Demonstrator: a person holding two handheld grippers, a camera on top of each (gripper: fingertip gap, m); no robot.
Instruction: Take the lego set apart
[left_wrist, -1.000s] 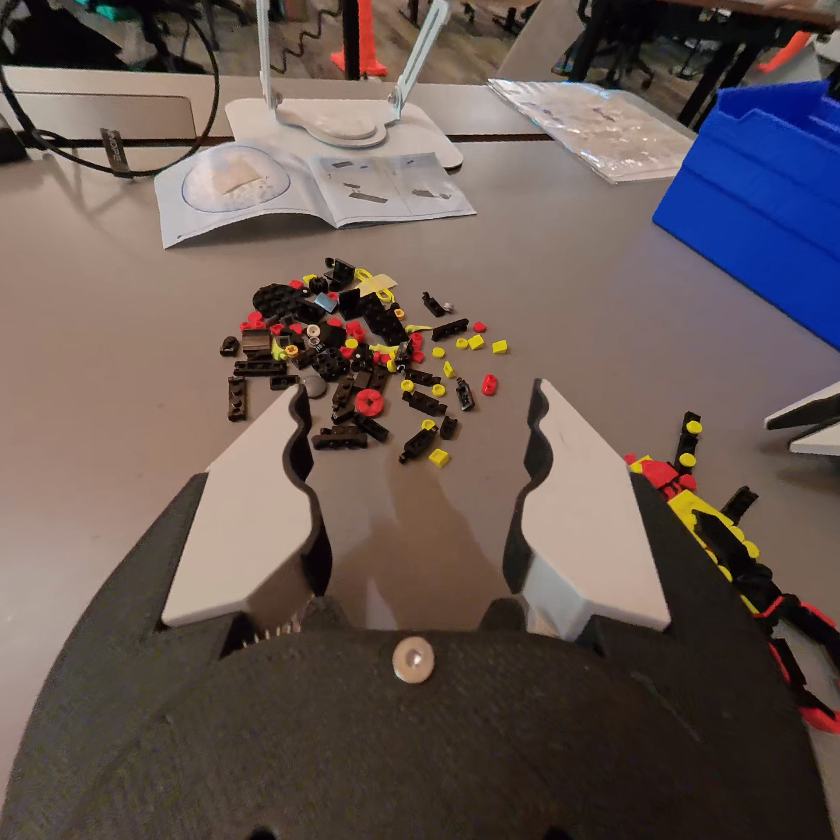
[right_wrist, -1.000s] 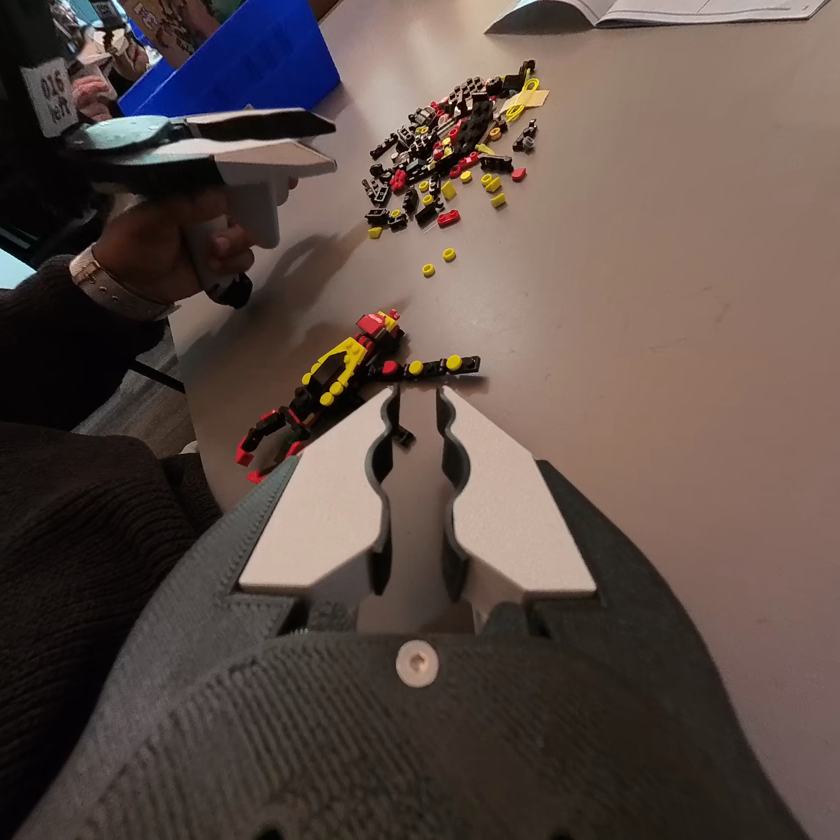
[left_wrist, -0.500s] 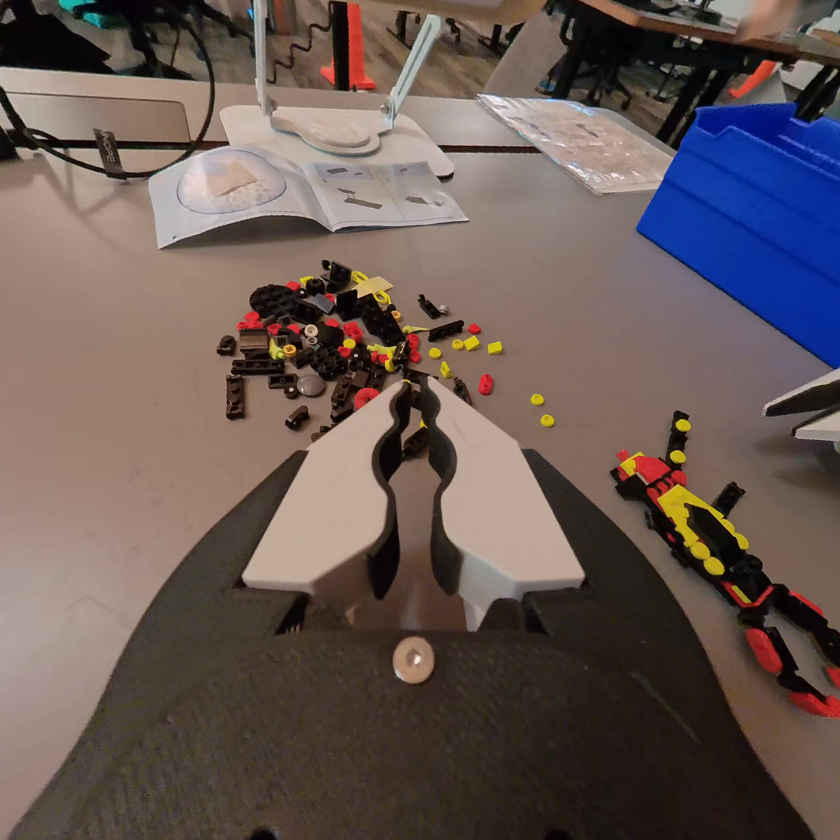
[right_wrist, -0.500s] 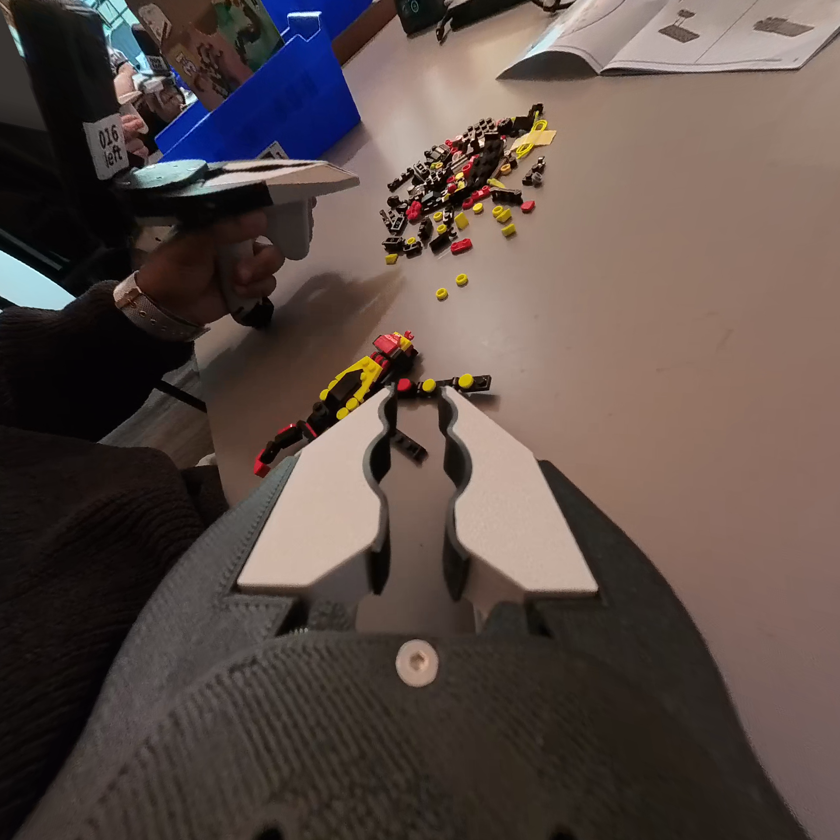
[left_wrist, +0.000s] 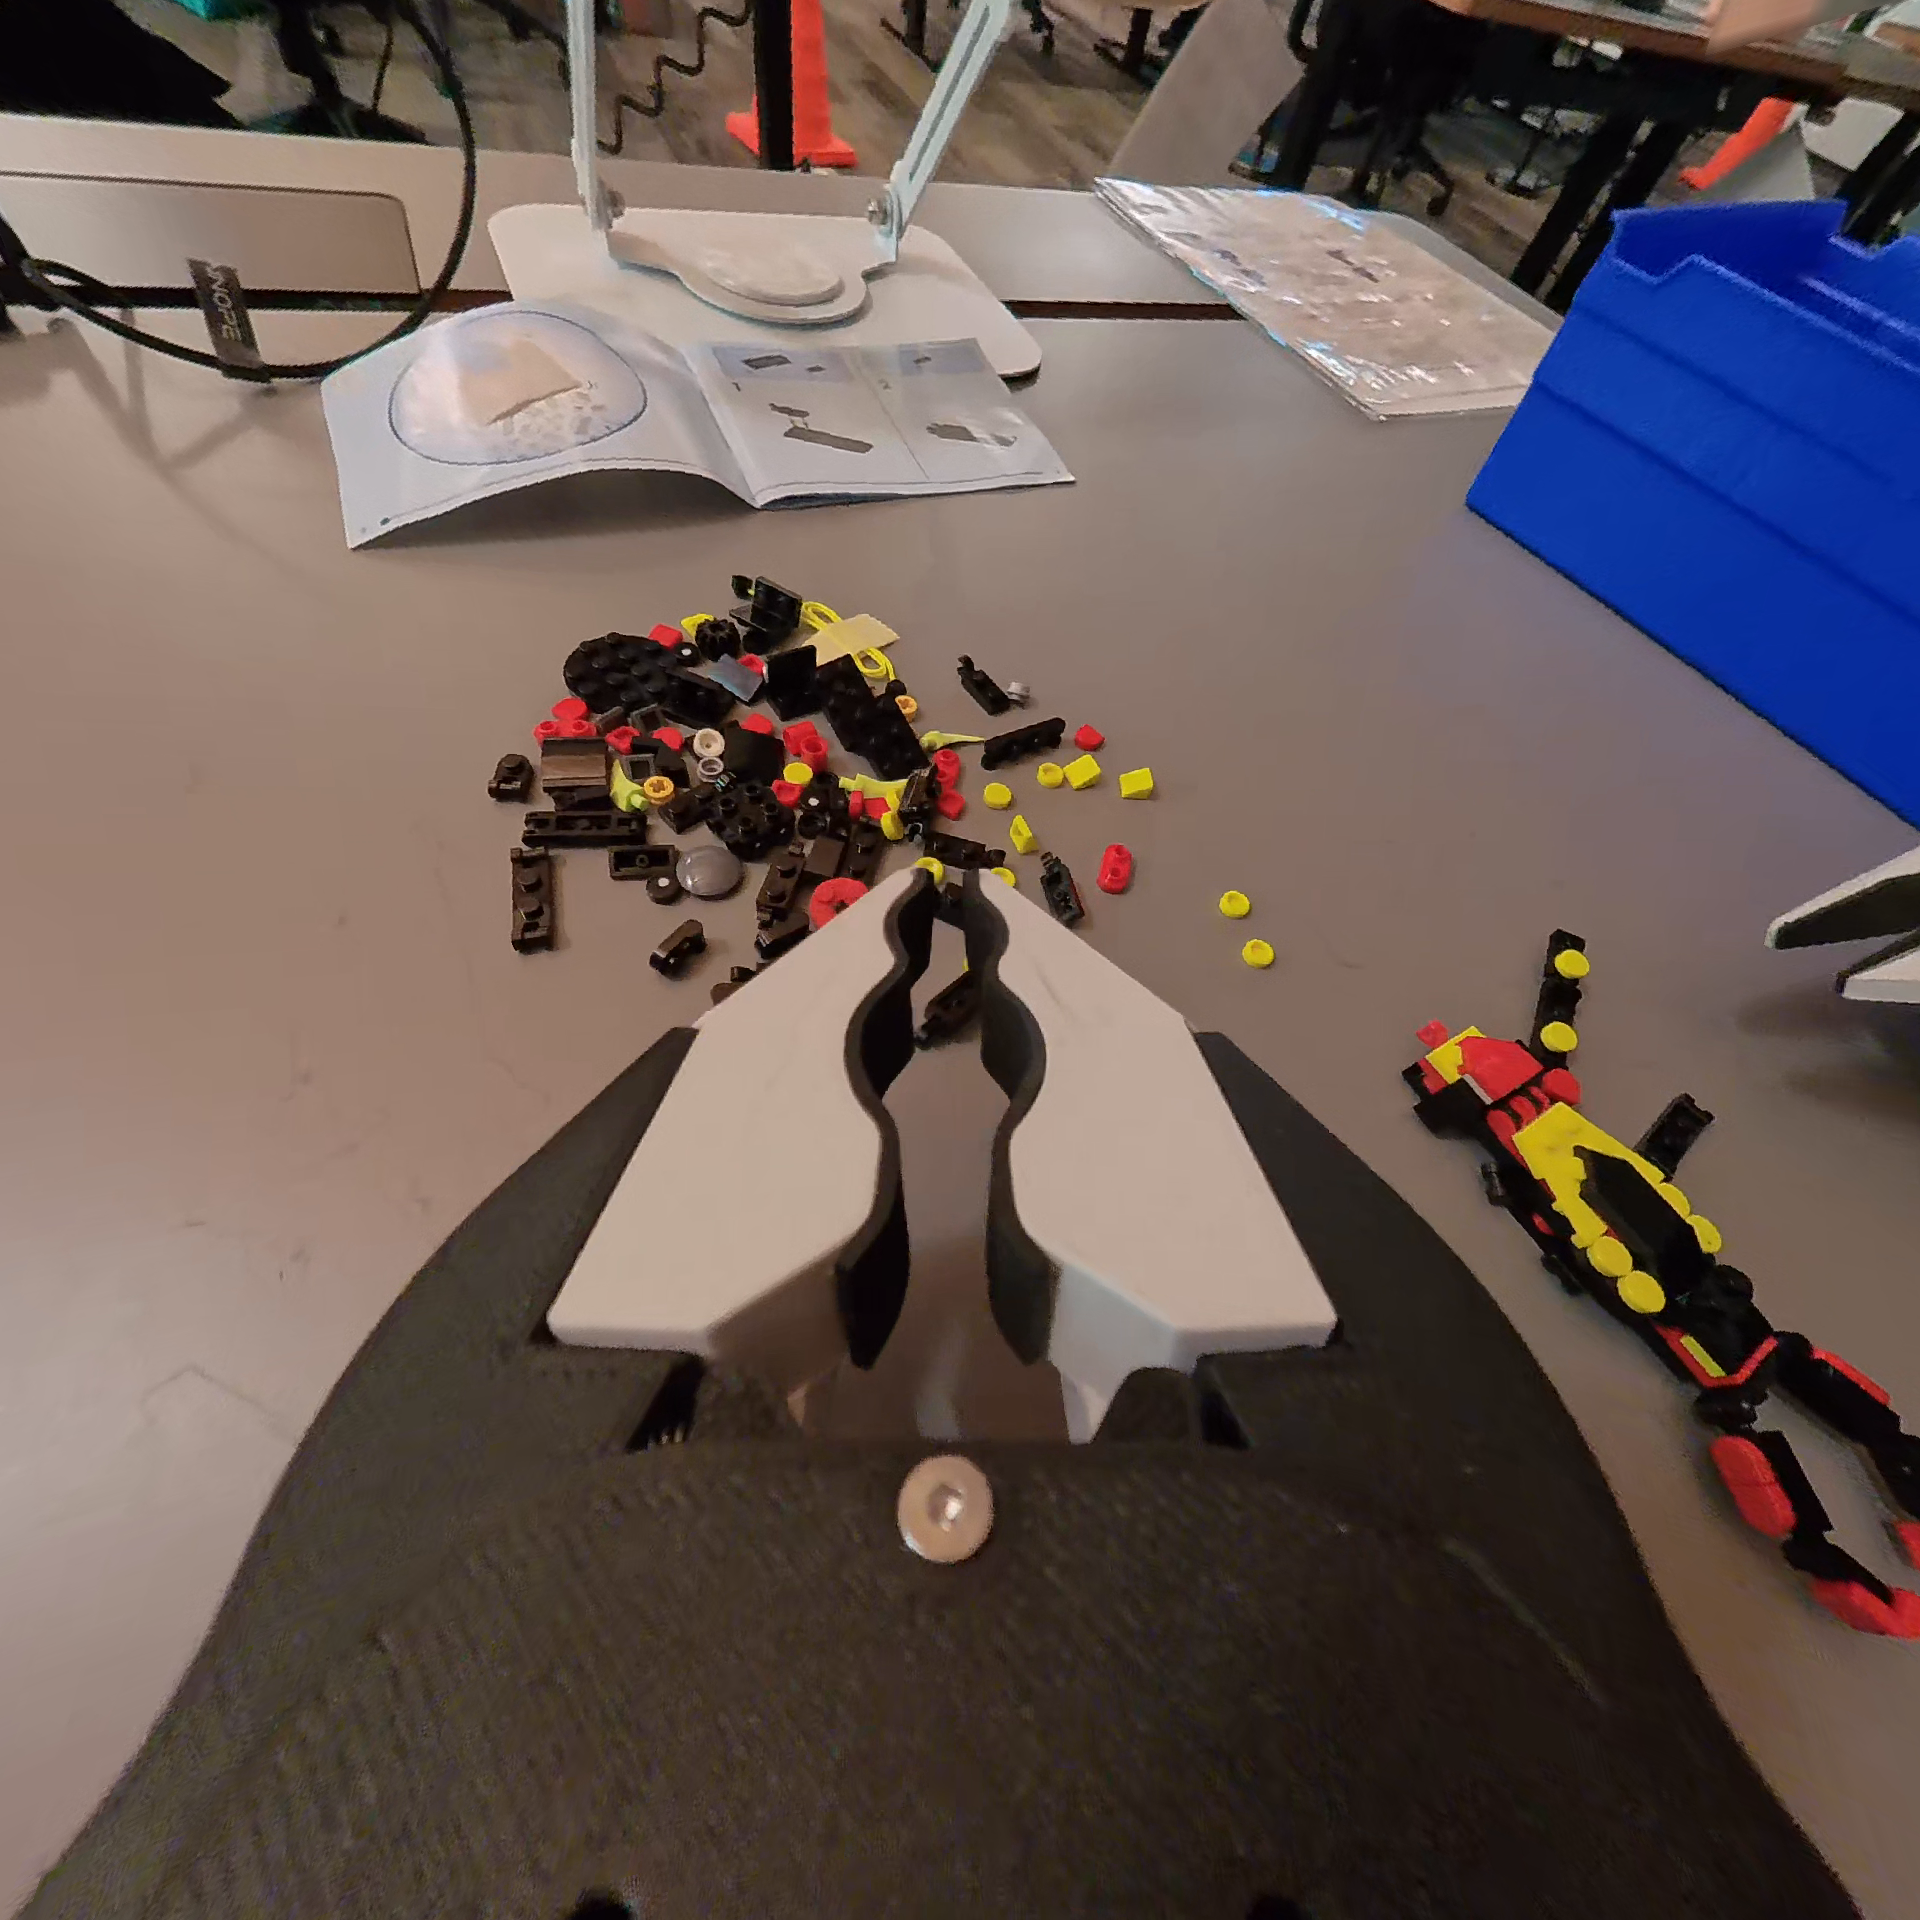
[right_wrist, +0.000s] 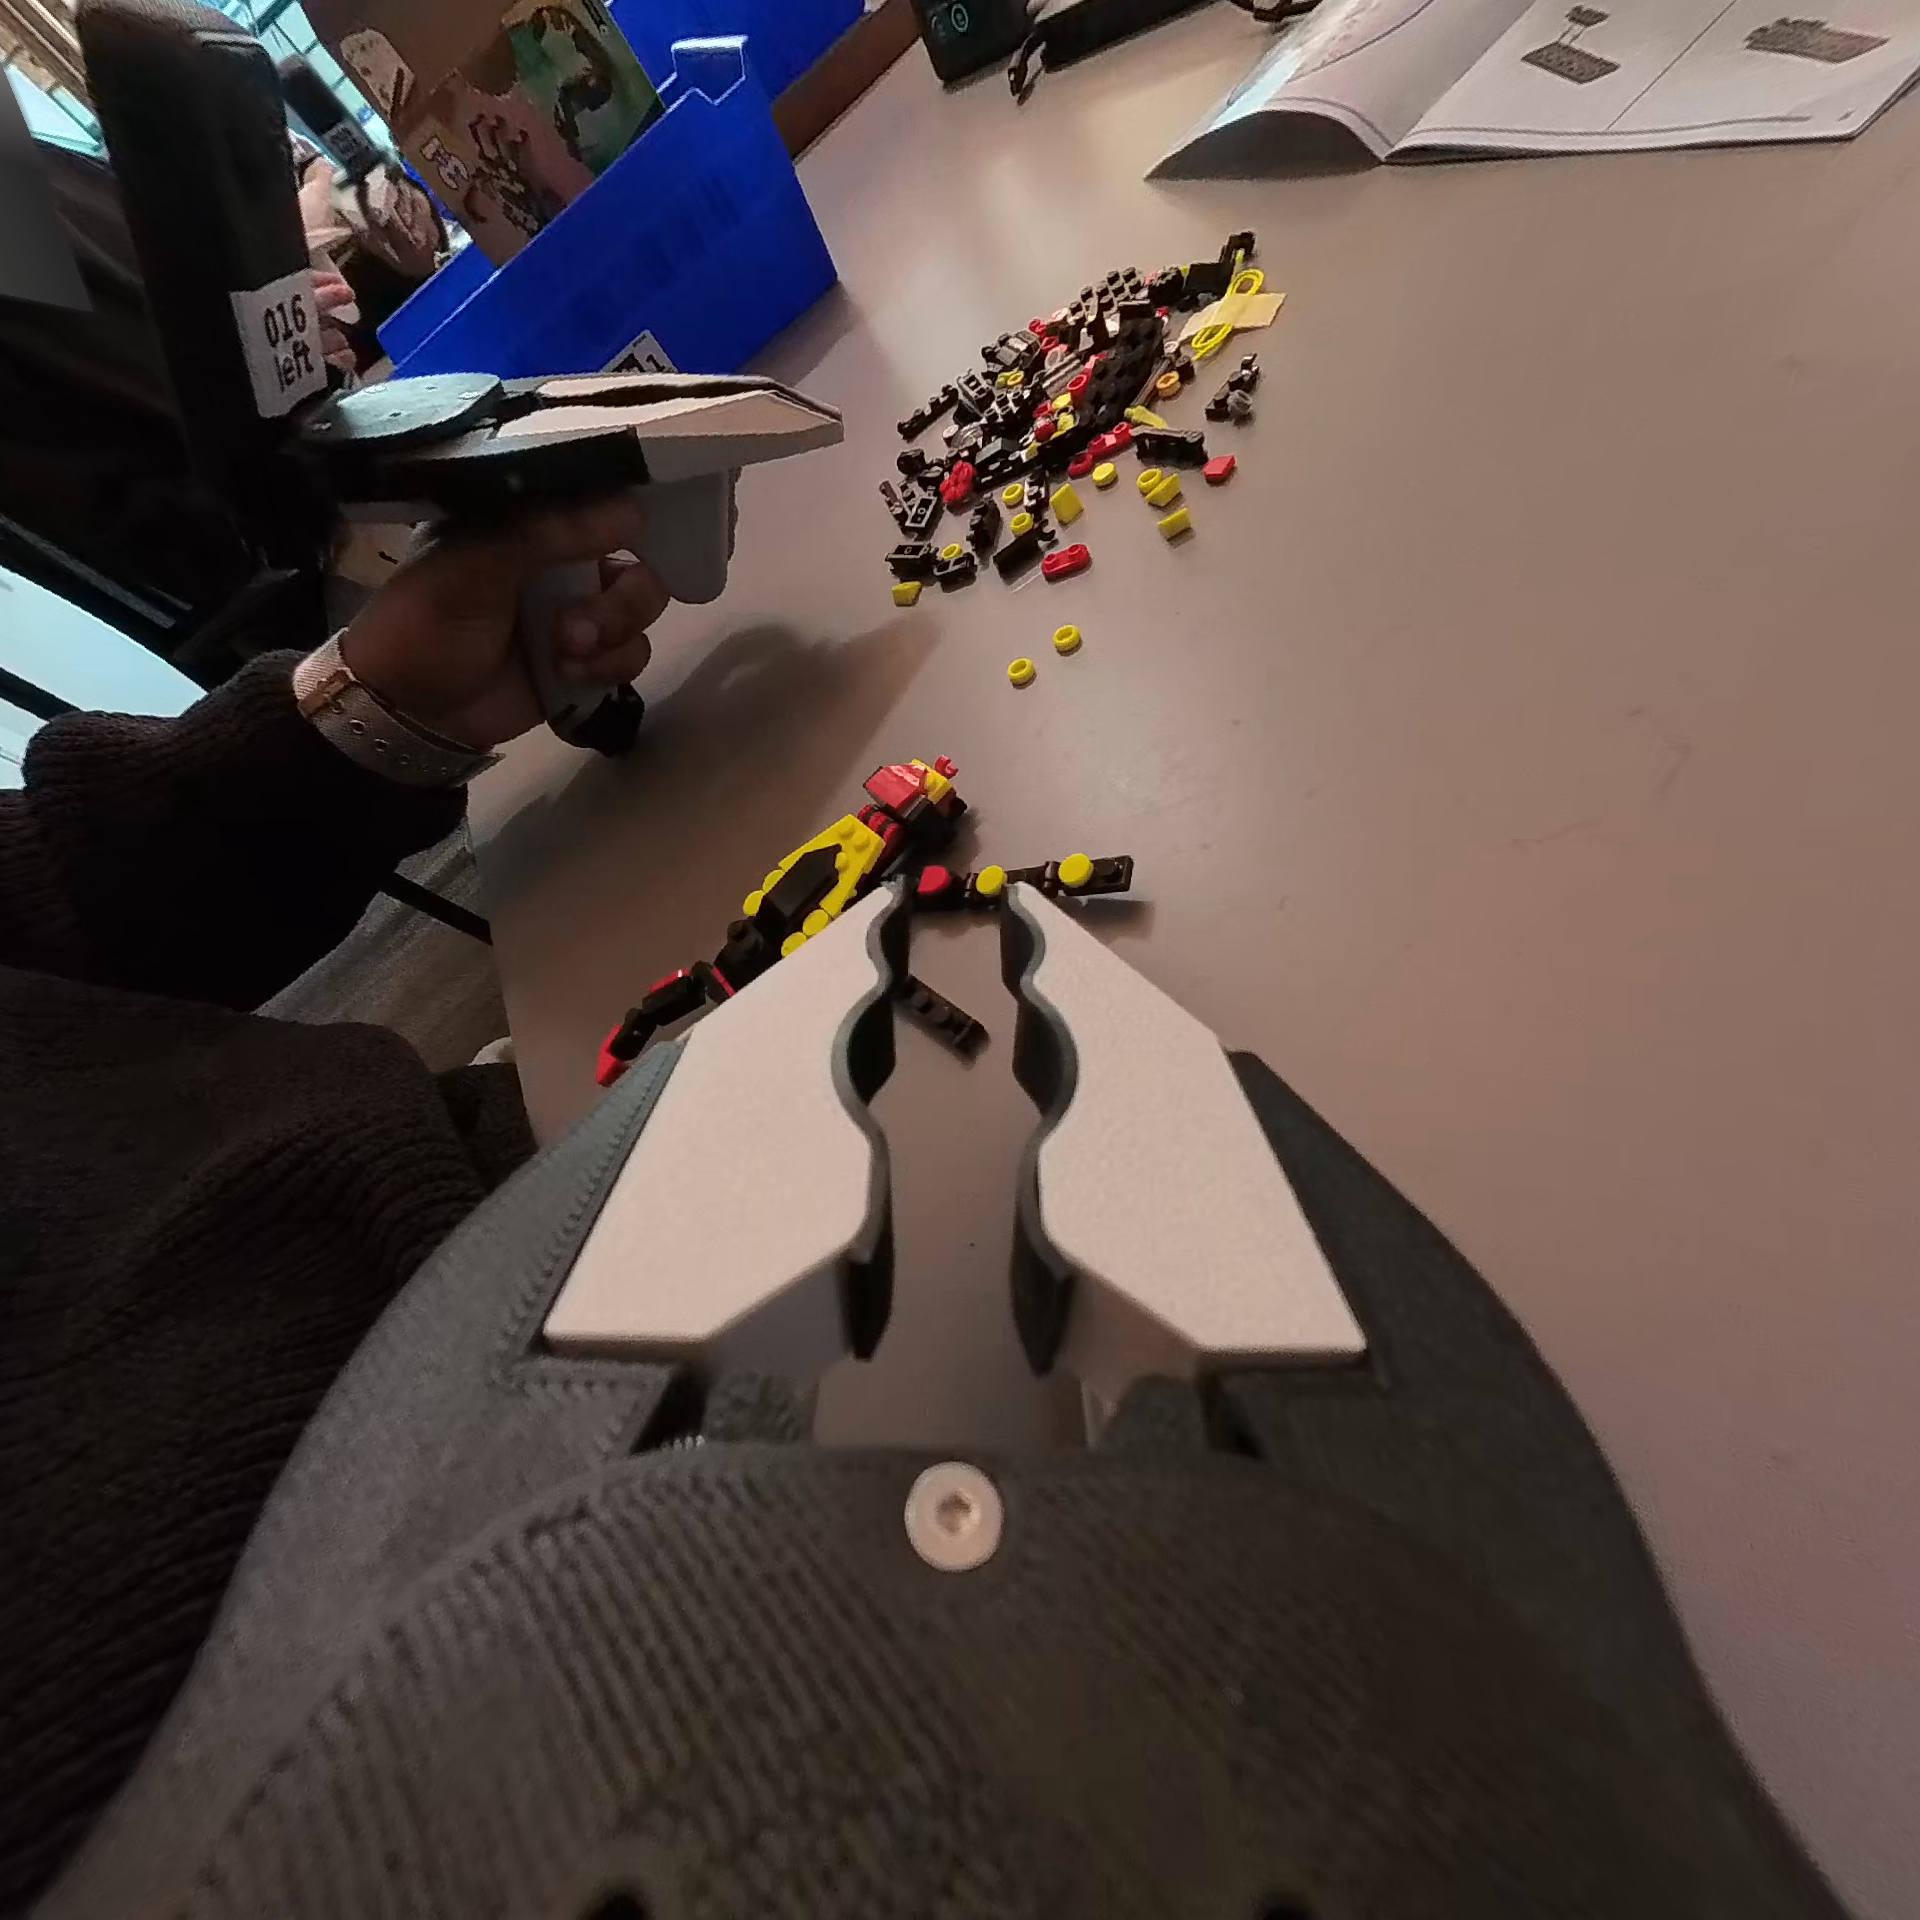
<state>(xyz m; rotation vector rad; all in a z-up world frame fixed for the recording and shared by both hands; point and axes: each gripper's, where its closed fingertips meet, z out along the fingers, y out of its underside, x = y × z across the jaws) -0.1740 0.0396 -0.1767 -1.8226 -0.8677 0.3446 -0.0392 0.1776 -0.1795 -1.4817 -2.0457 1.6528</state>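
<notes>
The black, yellow and red lego model (left_wrist: 1600, 1195) lies flat on the grey table, right of my left gripper (left_wrist: 948, 883). That gripper is shut and empty, held above the near edge of the pile of loose lego pieces (left_wrist: 779, 769). In the right wrist view the model (right_wrist: 821, 883) lies just beyond my right gripper (right_wrist: 956, 902). Its fingers stand a narrow gap apart and hold nothing. A black plate (right_wrist: 940, 1016) joined to the model lies on the table under that gap. The model's black arm with yellow studs (right_wrist: 1039, 878) is just past the tips. The pile (right_wrist: 1070, 436) lies farther off.
A blue bin (left_wrist: 1714, 468) stands at the right. An open instruction booklet (left_wrist: 675, 426), a white stand base (left_wrist: 769, 270), a plastic bag (left_wrist: 1330, 281) and a black cable (left_wrist: 312, 353) lie at the back. Two loose yellow studs (left_wrist: 1247, 930) sit between pile and model. The gap from one gripper's tips to the other's is roughly 20 cm. From the right gripper's tips to the black plate (right_wrist: 940, 1016) is close to 5 cm. The left camera catches it too, in the left wrist view (left_wrist: 1676, 1134).
My left gripper went from wide open to shut and drew back from the pile and away from the model. My right gripper's gap widened slightly and it backed off a little.
</notes>
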